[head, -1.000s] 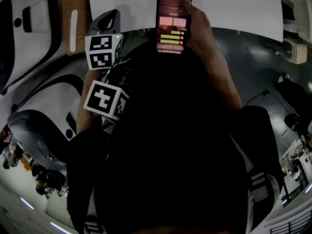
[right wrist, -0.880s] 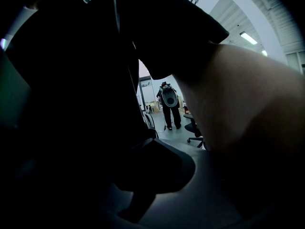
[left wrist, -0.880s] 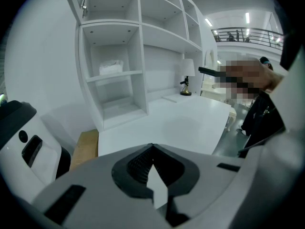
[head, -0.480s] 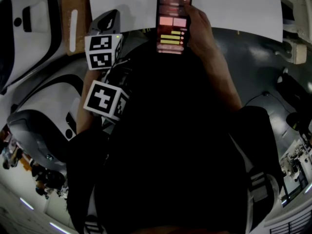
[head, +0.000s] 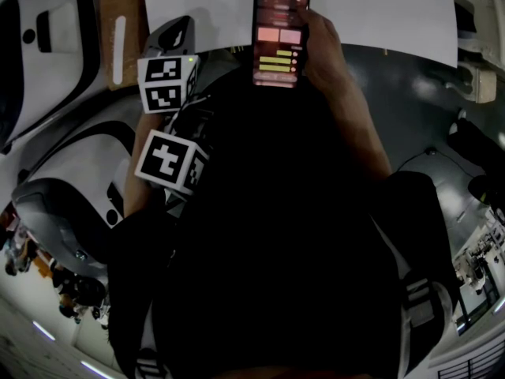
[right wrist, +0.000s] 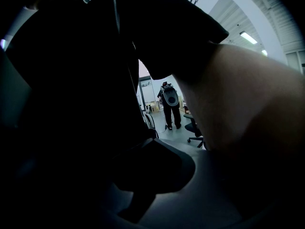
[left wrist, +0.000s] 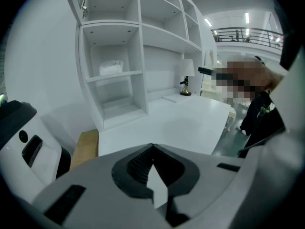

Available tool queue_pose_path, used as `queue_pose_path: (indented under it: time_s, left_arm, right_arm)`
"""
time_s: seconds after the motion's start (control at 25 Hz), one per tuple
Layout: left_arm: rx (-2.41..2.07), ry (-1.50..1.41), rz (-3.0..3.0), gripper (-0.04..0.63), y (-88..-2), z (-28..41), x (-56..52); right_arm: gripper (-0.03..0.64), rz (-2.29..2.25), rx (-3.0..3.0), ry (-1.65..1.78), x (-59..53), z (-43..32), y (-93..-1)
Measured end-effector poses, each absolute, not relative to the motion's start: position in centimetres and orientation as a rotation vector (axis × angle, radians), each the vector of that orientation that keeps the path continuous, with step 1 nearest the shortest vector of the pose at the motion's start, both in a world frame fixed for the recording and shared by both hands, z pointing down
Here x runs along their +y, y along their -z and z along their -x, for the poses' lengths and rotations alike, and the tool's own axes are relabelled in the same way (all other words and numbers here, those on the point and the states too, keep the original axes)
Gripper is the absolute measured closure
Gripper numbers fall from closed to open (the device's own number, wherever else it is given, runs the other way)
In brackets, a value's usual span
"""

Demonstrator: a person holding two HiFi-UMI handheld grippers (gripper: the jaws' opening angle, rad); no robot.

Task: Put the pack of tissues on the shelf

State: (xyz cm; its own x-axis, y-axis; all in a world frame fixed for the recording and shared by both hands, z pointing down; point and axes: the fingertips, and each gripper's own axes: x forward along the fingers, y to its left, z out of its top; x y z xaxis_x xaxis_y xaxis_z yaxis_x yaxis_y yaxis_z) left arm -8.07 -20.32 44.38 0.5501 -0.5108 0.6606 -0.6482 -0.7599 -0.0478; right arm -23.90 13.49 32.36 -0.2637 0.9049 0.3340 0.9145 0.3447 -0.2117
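Your grey left gripper point(left wrist: 152, 148) and right gripper point(right wrist: 152, 138) are closed, empty; the white tissue pack point(left wrist: 111, 67) looks soft, light: pinch its middle gently.

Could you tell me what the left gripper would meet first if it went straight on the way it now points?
Most likely the white table: the left gripper, shut and empty, points low across its top toward the foot of the shelf unit. Depth is unclear, so it could reach that unit first.

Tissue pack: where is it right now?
Left gripper view, upper left: the tissue pack lies in a cubby of the white shelf unit, left of the lamp.
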Motion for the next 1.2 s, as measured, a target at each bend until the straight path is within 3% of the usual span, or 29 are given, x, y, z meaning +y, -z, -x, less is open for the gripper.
queue_pose_path:
  time_s: [1.2]
  left_arm:
    - [-0.996,-0.990,-2.577,0.586,-44.4,9.4,-20.5]
  right_arm:
    - [0.601,1.610,-2.205,0.037,13.5,24.9,-32.6]
